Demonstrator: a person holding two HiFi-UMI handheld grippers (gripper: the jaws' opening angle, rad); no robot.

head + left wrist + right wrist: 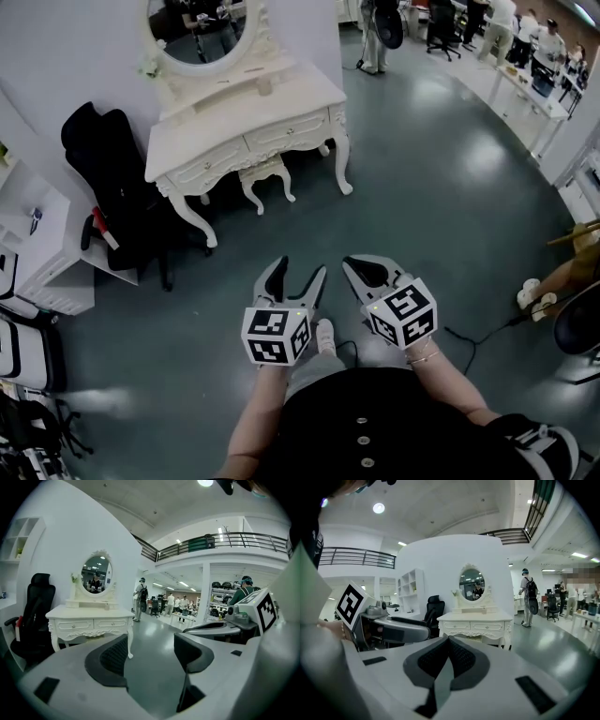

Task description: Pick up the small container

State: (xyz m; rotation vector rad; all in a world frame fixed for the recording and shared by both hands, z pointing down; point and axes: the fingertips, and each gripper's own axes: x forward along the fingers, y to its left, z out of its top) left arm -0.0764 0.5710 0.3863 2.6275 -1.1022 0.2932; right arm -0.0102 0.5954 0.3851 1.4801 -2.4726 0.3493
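Both empty: our white marker-cubed left gripper (298, 274) gapes wide, the matching right gripper (352, 266) is pinched closed, no small container visible yet, so we'd guess light, grab its sides.

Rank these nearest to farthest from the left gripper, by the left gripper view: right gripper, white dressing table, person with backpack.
1. right gripper, close at the right.
2. white dressing table, ahead on the left.
3. person with backpack, beyond the table, near centre.

L gripper (150, 654) jaws apart, empty, facing white dresser (89, 620).
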